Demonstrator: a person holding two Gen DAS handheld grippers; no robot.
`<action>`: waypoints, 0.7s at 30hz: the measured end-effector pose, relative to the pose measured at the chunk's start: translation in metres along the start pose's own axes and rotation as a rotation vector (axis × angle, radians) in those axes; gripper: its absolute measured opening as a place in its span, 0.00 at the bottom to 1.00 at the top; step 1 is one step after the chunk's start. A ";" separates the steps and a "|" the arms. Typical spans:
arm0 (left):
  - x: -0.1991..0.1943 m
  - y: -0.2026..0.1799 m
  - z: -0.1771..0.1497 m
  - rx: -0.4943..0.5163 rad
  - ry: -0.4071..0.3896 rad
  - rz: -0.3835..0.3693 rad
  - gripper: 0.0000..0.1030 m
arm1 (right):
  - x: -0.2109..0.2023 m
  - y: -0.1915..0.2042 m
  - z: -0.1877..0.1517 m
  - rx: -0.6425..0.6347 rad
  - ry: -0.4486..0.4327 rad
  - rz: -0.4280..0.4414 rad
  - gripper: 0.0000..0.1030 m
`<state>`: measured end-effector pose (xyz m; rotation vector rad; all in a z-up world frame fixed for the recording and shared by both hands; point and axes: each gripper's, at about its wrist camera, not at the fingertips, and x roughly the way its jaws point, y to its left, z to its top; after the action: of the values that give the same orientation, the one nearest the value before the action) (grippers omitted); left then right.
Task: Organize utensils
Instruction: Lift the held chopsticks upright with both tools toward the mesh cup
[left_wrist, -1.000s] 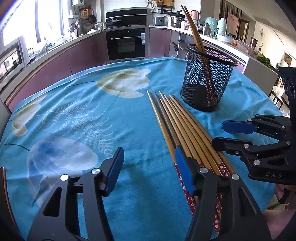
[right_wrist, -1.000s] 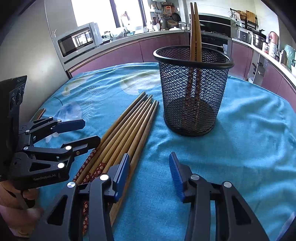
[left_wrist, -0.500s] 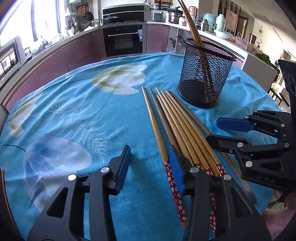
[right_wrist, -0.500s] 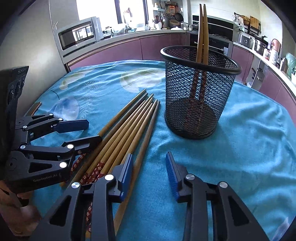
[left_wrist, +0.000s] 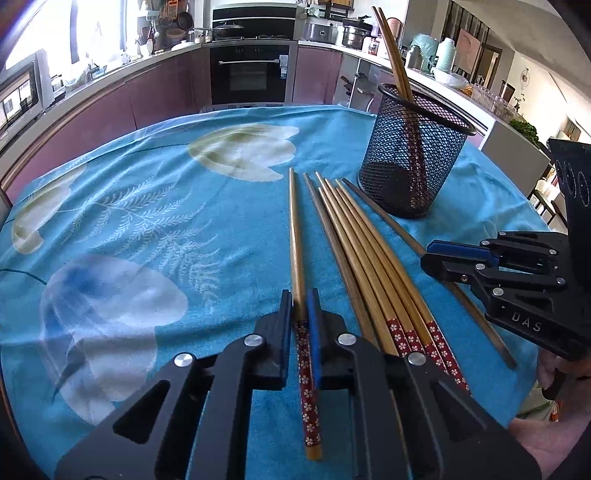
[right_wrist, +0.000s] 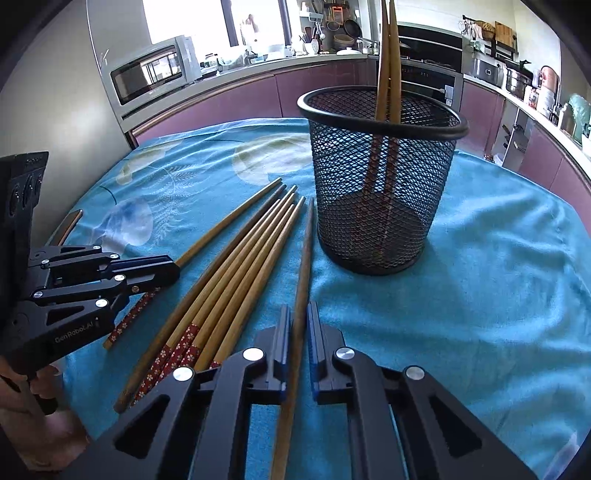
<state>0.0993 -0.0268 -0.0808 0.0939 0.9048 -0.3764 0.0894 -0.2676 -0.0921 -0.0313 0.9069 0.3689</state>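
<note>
You are clamping one chopstick in each hand: your left gripper (left_wrist: 300, 308) has just been closing and is now pinching the leftmost chopstick (left_wrist: 295, 236) near its red-patterned end, while your right gripper (right_wrist: 297, 323) has likewise just been closing onto the rightmost chopstick (right_wrist: 303, 258), gripping low on the shaft. Both sticks are lying flat on the blue tablecloth (left_wrist: 147, 221), their long axes running away from you toward the mesh holder (right_wrist: 380, 177). The loose bundle of chopsticks (left_wrist: 362, 251) is lying between your two grips. The holder is standing ahead and to the right, nearer your right hand, already carrying two upright chopsticks (right_wrist: 388, 55), so I judge each stick needs tipping upright before dropping in.
</note>
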 end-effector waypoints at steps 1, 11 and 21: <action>0.001 -0.001 0.002 0.008 -0.001 0.012 0.11 | 0.001 0.001 0.001 -0.004 0.000 -0.004 0.08; 0.020 -0.007 0.022 0.037 0.007 0.035 0.11 | 0.008 0.003 0.008 -0.007 -0.007 -0.008 0.07; 0.002 -0.005 0.018 -0.012 -0.033 -0.006 0.07 | -0.010 -0.007 0.004 0.036 -0.048 0.074 0.06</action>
<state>0.1118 -0.0357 -0.0708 0.0742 0.8747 -0.3767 0.0888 -0.2764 -0.0824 0.0447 0.8687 0.4207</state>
